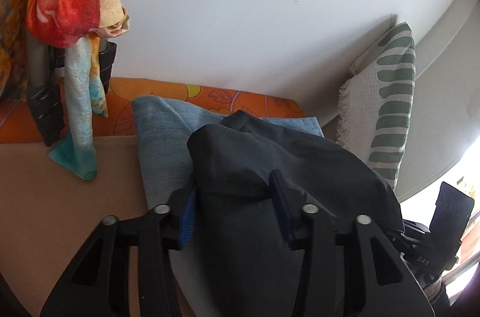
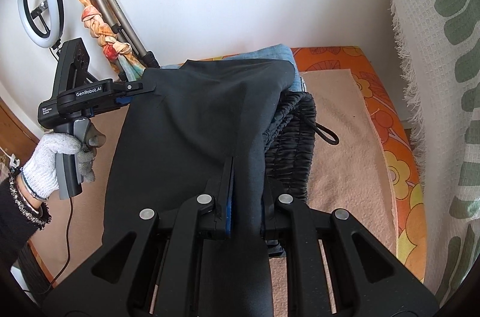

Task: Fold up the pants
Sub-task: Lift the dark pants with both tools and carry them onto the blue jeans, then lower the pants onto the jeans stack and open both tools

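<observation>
Both grippers, left (image 1: 234,215) and right (image 2: 247,197), seemingly pinch the black pants (image 2: 195,119) (draped ahead between them).

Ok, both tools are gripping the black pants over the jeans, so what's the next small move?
Probably lower both ends onto the folded part. The left tool and right tool hold the black pants raised over their bunched waistband and the jeans; laying the cloth flat would likely finish this fold.

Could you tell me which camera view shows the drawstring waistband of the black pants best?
The right wrist view: the gathered waistband and its cord loop lie exposed beside the fold. The left wrist view shows only smooth black cloth, no waistband.
</observation>
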`<action>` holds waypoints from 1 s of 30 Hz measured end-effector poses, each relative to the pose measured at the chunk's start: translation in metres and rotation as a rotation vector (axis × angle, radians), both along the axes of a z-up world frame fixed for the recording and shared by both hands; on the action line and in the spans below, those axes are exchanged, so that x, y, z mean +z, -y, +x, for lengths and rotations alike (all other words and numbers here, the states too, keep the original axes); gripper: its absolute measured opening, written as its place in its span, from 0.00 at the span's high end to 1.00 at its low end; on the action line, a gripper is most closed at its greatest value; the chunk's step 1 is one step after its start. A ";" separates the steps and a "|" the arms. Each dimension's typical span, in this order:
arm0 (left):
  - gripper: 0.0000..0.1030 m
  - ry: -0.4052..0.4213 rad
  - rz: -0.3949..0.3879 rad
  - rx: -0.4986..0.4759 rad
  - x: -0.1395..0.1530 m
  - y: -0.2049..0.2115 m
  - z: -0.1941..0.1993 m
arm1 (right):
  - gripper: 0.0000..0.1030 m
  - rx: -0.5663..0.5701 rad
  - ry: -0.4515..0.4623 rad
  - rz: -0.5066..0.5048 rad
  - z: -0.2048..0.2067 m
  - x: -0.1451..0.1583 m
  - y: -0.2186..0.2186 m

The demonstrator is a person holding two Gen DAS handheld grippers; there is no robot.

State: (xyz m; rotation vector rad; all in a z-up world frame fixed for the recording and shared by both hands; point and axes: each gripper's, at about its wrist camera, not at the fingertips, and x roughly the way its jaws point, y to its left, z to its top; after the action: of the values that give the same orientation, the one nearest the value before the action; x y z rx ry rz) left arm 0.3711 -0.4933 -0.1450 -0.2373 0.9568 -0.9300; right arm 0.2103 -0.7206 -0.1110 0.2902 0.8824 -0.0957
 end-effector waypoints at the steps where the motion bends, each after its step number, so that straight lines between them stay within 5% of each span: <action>1: 0.98 0.010 -0.004 -0.008 0.002 0.001 -0.001 | 0.87 -0.001 0.000 -0.005 0.000 0.001 -0.001; 10: 0.97 0.132 -0.096 -0.023 0.049 -0.016 -0.010 | 0.88 0.046 0.058 -0.152 0.008 0.032 -0.028; 15: 0.97 0.180 -0.055 0.028 0.054 -0.025 0.004 | 0.88 0.046 0.072 -0.154 0.030 0.035 -0.021; 18: 0.96 0.161 0.031 0.022 0.039 -0.018 0.011 | 0.87 0.038 -0.001 -0.062 0.041 0.015 -0.006; 20: 0.93 0.163 0.069 0.035 0.032 -0.016 0.011 | 0.81 -0.028 -0.046 -0.015 0.040 0.002 0.006; 22: 0.91 0.160 0.055 0.045 0.032 -0.019 0.010 | 0.58 -0.072 -0.079 0.054 0.036 -0.007 0.018; 30: 0.49 0.157 0.067 0.035 0.048 -0.025 -0.005 | 0.50 -0.152 -0.061 0.064 -0.001 0.001 0.033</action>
State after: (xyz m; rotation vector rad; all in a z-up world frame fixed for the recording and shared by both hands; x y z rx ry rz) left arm 0.3658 -0.4680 -0.0968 -0.1215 0.8347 -0.8698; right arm 0.2095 -0.7536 -0.1102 0.4161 0.9245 -0.2179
